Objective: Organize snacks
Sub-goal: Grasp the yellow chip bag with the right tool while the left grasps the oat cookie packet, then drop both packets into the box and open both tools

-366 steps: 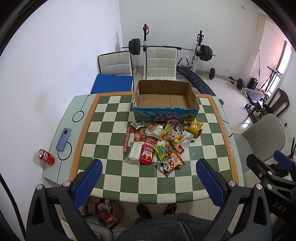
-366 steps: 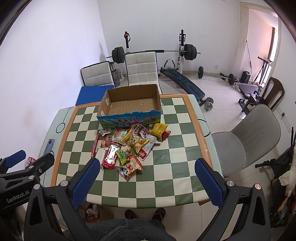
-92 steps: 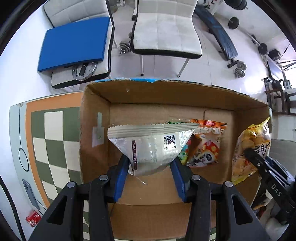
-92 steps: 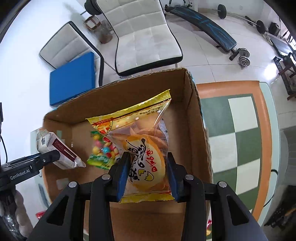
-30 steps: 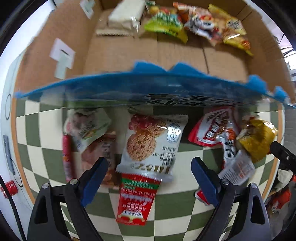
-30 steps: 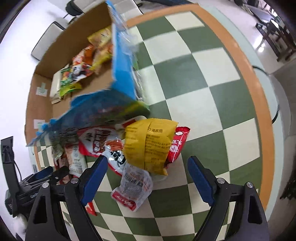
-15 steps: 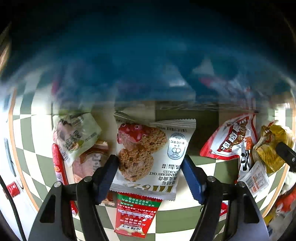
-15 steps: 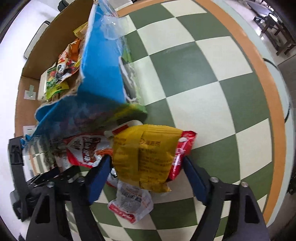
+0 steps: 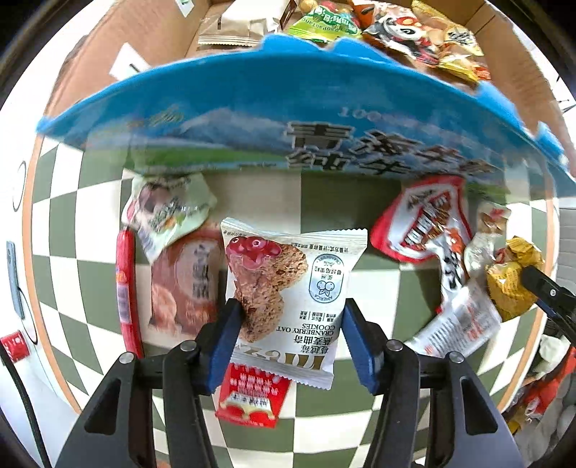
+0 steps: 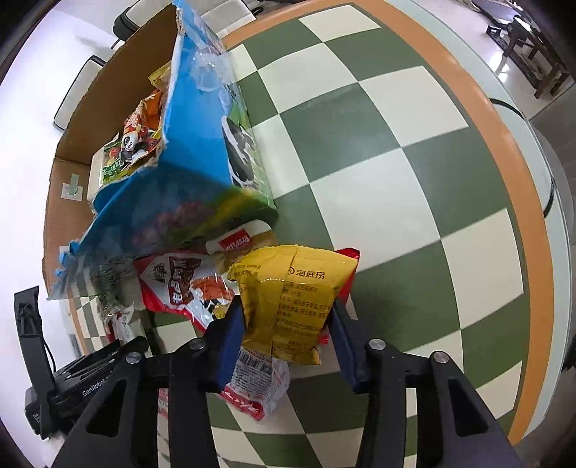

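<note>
My left gripper [image 9: 288, 345] is shut on a white cranberry oat cookie packet [image 9: 291, 288] lying on the checkered table [image 9: 360, 424] just in front of the blue-fronted cardboard box [image 9: 252, 118]. My right gripper [image 10: 284, 342] is shut on a yellow snack bag [image 10: 291, 298] on the table beside the box's corner [image 10: 201, 169]. Several packets lie inside the box, among them a panda bag [image 9: 399, 32]. Loose packets stay on the table: a red and white bag [image 9: 428, 219], a red sausage stick [image 9: 124, 288], a green-white packet [image 9: 165, 212].
A red packet [image 9: 252, 396] lies under the cookie packet. A red can [image 9: 12, 345] and a phone [image 9: 12, 277] sit at the table's left edge. The table's orange border [image 10: 504, 144] curves along the right. The left gripper's body [image 10: 82, 381] shows in the right wrist view.
Both grippers have closed in from wide open. The left jaws now pinch the cookie packet and the right jaws pinch the yellow bag. The box front looks nearer and sharper.
</note>
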The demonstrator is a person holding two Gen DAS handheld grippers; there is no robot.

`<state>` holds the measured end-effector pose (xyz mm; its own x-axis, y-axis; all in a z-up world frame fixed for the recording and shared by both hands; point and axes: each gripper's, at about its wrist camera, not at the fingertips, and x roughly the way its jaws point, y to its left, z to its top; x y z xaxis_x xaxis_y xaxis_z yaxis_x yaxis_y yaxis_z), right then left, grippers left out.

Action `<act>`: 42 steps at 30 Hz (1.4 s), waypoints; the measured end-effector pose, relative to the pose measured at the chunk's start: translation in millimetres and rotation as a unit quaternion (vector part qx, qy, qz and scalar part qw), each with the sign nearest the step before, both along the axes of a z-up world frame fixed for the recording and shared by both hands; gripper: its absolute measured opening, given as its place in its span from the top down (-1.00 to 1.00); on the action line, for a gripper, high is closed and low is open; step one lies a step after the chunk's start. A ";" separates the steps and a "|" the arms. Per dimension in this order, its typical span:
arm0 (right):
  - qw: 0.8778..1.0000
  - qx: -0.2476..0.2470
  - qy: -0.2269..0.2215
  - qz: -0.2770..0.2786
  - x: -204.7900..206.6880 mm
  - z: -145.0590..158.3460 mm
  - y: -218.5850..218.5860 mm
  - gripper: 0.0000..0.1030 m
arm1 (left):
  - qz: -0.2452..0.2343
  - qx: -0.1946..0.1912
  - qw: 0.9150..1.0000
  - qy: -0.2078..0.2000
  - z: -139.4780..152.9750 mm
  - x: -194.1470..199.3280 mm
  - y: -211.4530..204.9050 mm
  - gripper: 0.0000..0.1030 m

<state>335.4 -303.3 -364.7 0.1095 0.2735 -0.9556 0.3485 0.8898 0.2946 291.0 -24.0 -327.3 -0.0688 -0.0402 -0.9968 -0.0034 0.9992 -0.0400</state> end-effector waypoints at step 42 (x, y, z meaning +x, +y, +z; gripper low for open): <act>0.976 0.029 -0.018 0.214 161.9 106.4 62.1 0.14 | -0.018 -0.098 0.995 0.007 94.3 191.5 -35.4 0.05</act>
<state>497.4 -241.2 -258.3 0.0056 0.3556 -0.9346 -0.0627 0.9329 0.3546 482.4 -59.4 -233.0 -0.0875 -0.2303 -0.9692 0.0313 0.9718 -0.2337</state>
